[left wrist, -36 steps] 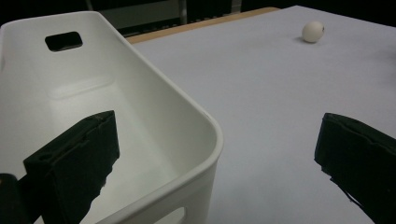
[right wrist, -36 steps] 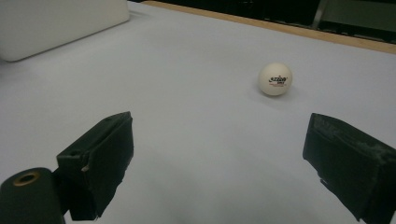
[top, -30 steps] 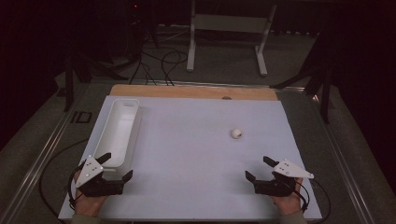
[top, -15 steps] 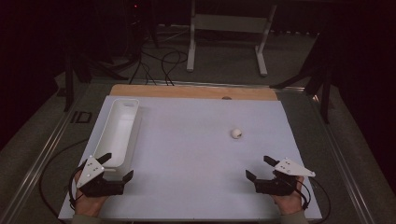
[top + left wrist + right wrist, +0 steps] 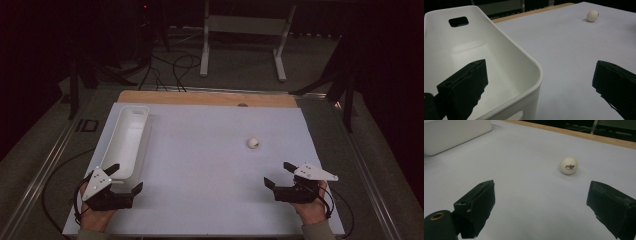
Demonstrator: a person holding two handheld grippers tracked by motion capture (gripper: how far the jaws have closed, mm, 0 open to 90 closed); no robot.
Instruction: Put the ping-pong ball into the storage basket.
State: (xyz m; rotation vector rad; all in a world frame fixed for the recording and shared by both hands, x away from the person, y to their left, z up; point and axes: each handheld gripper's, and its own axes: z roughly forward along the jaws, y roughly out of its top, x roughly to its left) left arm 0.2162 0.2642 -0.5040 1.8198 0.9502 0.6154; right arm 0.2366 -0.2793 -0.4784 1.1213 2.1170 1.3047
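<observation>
Right tool [image 5: 281, 174]: your jaws stand wide apart, holding nothing, resting low at the near right of the white surface [image 5: 200, 165]. Left tool [image 5: 124, 177]: jaws likewise wide, empty, straddling the near end wall of the bin without a visible grip on it. Table tennis ball [image 5: 253, 143]: white, with a printed logo, lying on the surface ahead of your right tool, apart from both jaws. White plastic bin [image 5: 131, 131]: long, with handle cut-outs, on the surface's left side; nothing inside.

A white ball [image 5: 568, 165] with small red lettering sits on the pale white table [image 5: 200, 150] beside a glossy white bin [image 5: 127, 142].
</observation>
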